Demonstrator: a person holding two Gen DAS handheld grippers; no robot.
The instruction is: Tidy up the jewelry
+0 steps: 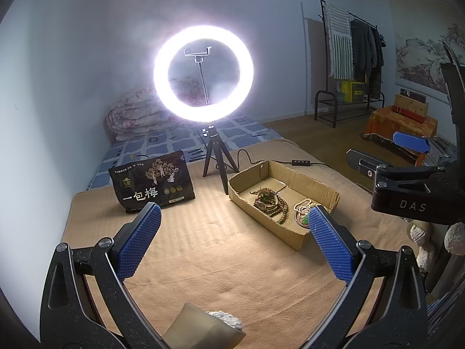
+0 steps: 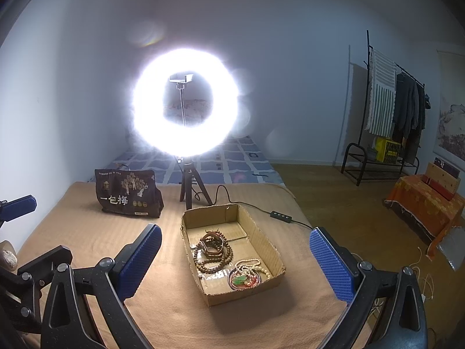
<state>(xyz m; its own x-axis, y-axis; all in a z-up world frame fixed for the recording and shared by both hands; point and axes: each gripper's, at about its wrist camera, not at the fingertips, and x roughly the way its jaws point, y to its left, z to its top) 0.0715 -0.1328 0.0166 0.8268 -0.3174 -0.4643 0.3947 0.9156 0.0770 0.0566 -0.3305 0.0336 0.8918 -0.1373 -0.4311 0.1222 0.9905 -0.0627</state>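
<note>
A shallow cardboard box (image 1: 302,180) (image 2: 261,238) rests on a tan blanket. Inside lie a brown wooden bead string (image 1: 279,206) (image 2: 215,258), a leather bracelet (image 1: 266,199) (image 2: 213,244), a pale bead strand (image 1: 303,205) (image 2: 252,264) and a red bangle with a green piece (image 2: 242,280). My left gripper (image 1: 235,218) hangs open above the blanket, short of the box, nothing between its blue pads. My right gripper (image 2: 235,241) is open too, its fingers straddling the box from above. In the left wrist view the right gripper (image 1: 386,157) shows at the right edge.
A lit ring light on a small tripod (image 1: 216,157) (image 2: 191,186) stands behind the box, its cable and switch (image 2: 280,216) trailing right. A dark snack bag (image 1: 152,181) (image 2: 128,195) sits at the left. A folded quilt (image 1: 133,113), clothes rack (image 1: 351,67) and orange-draped bench (image 2: 424,203) lie beyond.
</note>
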